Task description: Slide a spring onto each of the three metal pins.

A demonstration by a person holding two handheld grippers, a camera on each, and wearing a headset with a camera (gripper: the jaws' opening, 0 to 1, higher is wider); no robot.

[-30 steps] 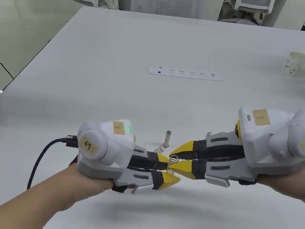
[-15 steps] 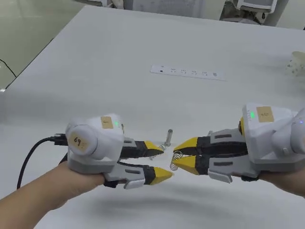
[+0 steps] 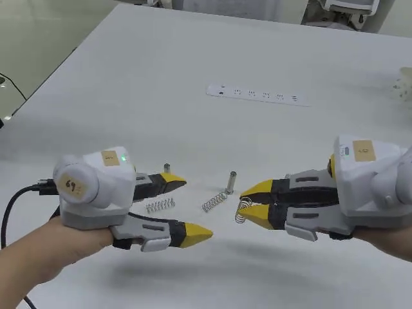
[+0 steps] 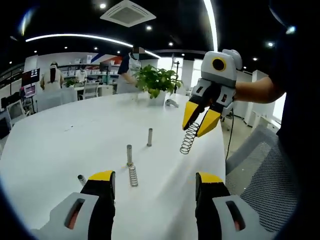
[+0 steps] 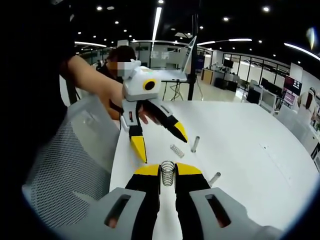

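Right gripper (image 3: 248, 201) is clamped down on one spring (image 3: 241, 211). The spring's long axis runs in line with the jaws, and its free end sticks out past the yellow tips, toward the left gripper (image 3: 185, 207). That one has its jaws spread wide with nothing in them. Two loose springs lie flat on the table (image 3: 193, 116) between the grippers, a left spring (image 3: 160, 205) and a slanted spring (image 3: 214, 201) angled up toward an upright pin (image 3: 232, 182). A second pin (image 3: 167, 168) stands just behind the left gripper's upper jaw. A power strip (image 3: 256, 96) sits well back.
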